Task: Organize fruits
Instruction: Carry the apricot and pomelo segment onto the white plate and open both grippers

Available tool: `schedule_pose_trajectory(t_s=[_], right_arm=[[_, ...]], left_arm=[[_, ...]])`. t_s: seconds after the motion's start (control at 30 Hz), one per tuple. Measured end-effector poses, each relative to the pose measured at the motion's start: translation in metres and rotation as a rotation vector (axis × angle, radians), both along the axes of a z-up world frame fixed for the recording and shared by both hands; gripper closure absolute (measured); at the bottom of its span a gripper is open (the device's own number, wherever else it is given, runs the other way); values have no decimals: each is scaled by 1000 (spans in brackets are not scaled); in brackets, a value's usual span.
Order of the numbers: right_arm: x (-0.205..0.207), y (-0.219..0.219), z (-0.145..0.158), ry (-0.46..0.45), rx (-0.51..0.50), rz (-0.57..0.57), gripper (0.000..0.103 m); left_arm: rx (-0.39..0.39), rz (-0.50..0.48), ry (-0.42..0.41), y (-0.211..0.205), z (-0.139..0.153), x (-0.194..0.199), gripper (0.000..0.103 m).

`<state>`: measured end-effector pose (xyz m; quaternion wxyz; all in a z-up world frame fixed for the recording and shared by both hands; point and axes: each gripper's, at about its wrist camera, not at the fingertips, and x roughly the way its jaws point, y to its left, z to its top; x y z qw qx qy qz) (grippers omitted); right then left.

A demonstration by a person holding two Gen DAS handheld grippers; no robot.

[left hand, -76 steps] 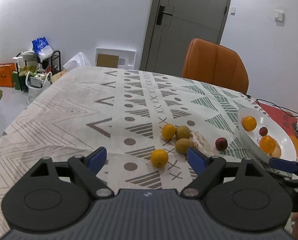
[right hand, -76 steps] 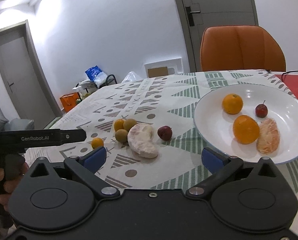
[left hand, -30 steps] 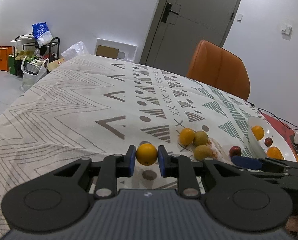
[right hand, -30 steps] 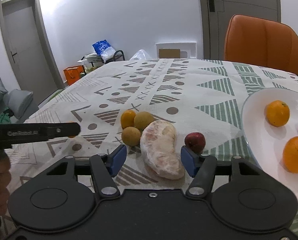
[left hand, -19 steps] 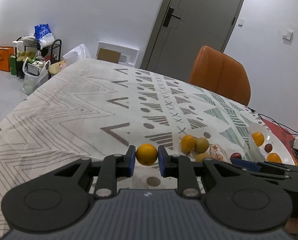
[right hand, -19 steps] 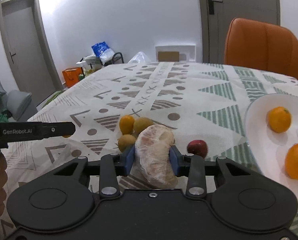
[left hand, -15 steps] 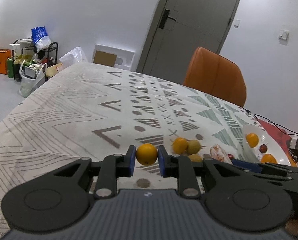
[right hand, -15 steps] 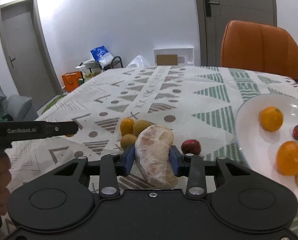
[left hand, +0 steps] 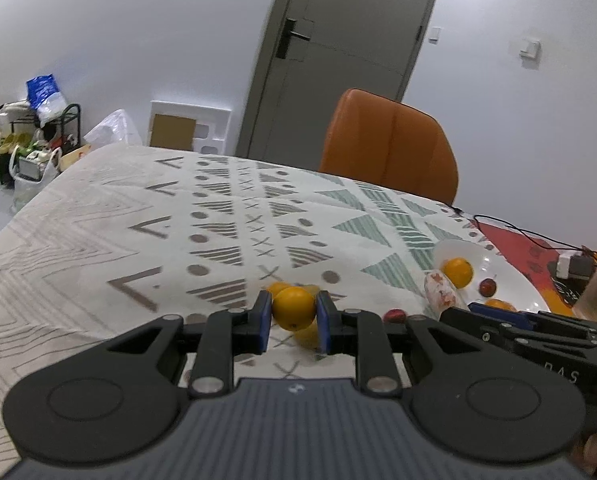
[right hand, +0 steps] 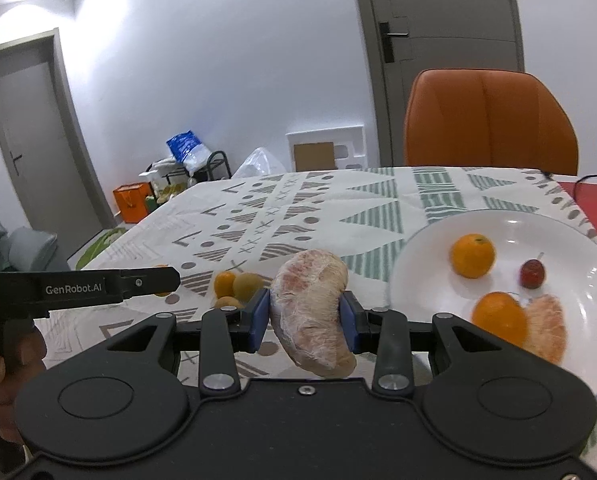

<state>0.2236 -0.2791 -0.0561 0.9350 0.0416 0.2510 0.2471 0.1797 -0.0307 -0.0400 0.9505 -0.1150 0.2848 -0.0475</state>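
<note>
Both tools are now carrying fruit clear of the tabletop [left hand: 98, 216]; 2.5 s ago both were spread and empty above the cluster. The left tool [left hand: 292, 318] is pinching a small orange [left hand: 293, 307] between its blue pads, lifted above the fruits left on the cloth. The right tool [right hand: 304, 316] is clamping the peeled pomelo segment [right hand: 312, 308], which is hanging below the pads at 6 o'clock, and is drawing toward the white plate [right hand: 426, 264] at its 2 o'clock. The plate is already holding two oranges, a small red fruit [right hand: 532, 273] and another pomelo segment [right hand: 546, 326]. Two kiwis, one orange and a red fruit appear to be remaining on the cloth. Judgement: both grasps are secured, transfer is under way, and placement is outstanding. The segment's overhang is posing a slip risk.
</note>
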Motion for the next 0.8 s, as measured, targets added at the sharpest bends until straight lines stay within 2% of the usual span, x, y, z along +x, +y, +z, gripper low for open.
schedule_pose_trajectory(t_s=[0.8], right_arm=[[-8, -96, 4, -52, 89, -152, 67]], left_arm=[[69, -138, -29, -90, 15, 19, 81]])
